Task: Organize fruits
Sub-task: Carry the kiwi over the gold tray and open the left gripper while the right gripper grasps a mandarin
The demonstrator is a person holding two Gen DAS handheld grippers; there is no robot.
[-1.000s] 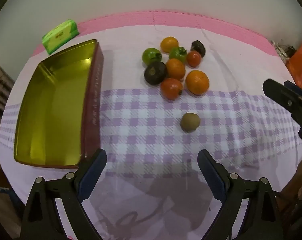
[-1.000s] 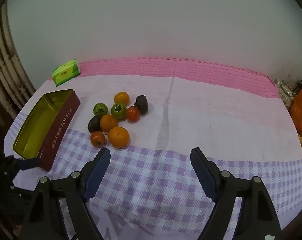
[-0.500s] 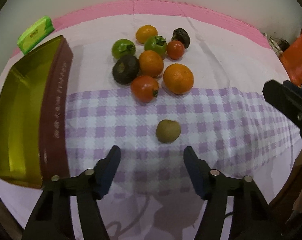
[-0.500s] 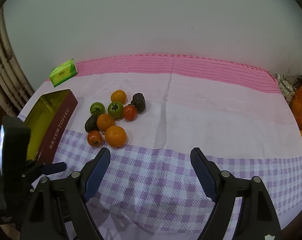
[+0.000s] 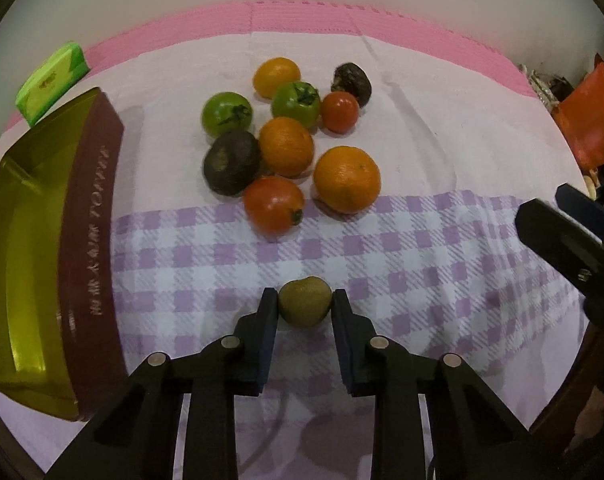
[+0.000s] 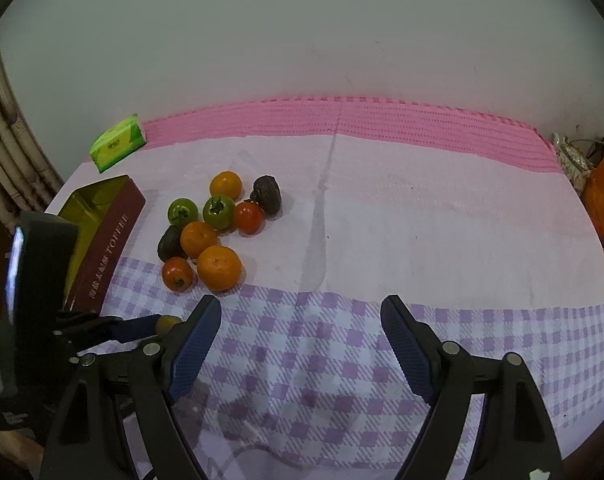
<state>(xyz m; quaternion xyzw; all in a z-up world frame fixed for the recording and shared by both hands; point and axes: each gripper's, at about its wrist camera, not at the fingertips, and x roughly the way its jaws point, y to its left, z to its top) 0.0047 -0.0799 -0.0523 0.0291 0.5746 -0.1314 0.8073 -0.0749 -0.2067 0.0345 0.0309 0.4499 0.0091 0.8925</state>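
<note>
You have a matt, dull-skinned kiwi (image 5: 304,306) against the matt dark pads of the left gripper (image 5: 304,312), whose arms look like smooth black plastic with small shiny metal pins. Under it lies a soft checked cloth (image 5: 422,264) with faint creases. Your tin (image 5: 42,240) is glossy gold metal inside, and the tomatoes (image 5: 274,204) shine smooth beside the dimpled oranges (image 5: 347,179).
</note>
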